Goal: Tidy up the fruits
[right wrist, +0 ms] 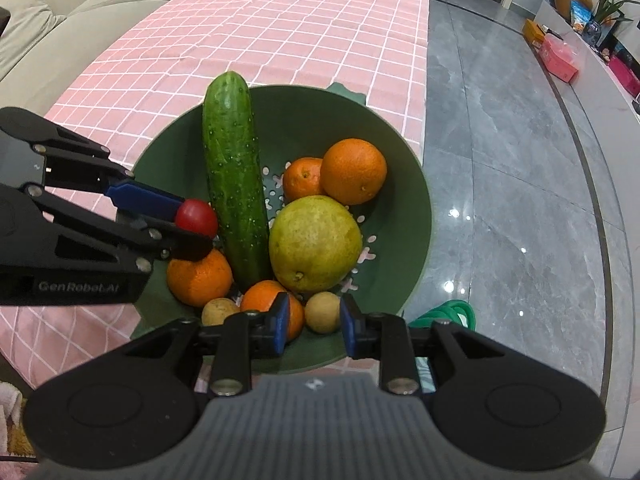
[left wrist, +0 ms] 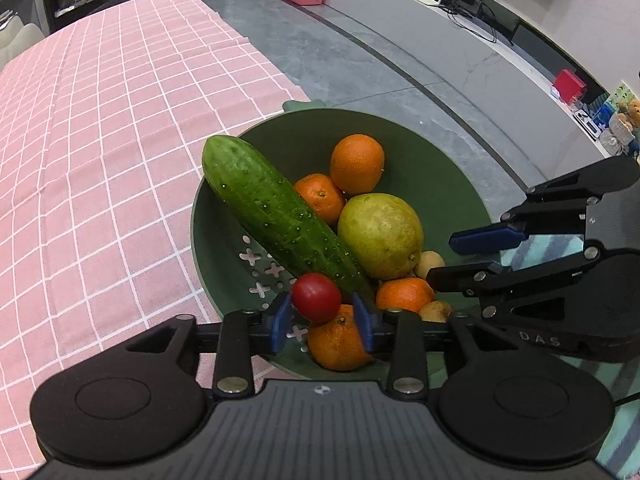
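Left gripper (left wrist: 322,322) jaws parted around cherry tomato (left wrist: 316,297) — perched atop orange (left wrist: 338,344) at near rim of green colander (left wrist: 460,184); may roll off. Right gripper (right wrist: 313,326) narrow, empty — beside small brown fruit (right wrist: 322,312).

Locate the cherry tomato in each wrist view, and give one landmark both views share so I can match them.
Left wrist view: the cherry tomato sits low at centre, between the left gripper's blue pads, above an orange.
Right wrist view: the cherry tomato sits left of centre, at the tip of the left gripper, beside the cucumber.
Shared landmark: the cucumber leaning on the green colander's rim.
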The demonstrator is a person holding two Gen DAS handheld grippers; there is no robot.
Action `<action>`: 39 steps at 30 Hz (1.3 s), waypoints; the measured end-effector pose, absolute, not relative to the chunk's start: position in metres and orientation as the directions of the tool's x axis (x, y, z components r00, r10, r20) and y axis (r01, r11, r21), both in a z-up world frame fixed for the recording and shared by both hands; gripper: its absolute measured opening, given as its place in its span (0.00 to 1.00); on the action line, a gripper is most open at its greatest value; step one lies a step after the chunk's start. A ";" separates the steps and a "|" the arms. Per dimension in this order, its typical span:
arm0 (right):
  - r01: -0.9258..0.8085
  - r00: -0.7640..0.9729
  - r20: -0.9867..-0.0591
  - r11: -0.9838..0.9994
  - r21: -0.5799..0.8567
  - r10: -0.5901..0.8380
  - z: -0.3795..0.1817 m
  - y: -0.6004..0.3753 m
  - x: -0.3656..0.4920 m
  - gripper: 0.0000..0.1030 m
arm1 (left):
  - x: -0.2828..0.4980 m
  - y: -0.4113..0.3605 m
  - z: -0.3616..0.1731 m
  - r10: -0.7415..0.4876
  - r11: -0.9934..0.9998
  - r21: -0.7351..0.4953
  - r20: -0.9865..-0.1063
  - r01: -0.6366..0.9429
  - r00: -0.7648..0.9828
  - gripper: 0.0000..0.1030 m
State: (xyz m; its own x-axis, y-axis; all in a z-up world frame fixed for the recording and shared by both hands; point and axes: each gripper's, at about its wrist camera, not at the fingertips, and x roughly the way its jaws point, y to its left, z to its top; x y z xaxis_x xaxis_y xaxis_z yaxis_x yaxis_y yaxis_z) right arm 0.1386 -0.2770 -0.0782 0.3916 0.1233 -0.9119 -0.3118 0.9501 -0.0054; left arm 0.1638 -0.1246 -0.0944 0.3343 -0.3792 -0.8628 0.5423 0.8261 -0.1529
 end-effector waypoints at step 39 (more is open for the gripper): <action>-0.143 0.788 -0.600 0.989 0.033 0.134 0.007 -0.239 -0.014 0.74 | 0.024 -0.073 -0.012 -0.093 0.970 0.112 -0.650 0.217 0.754 0.79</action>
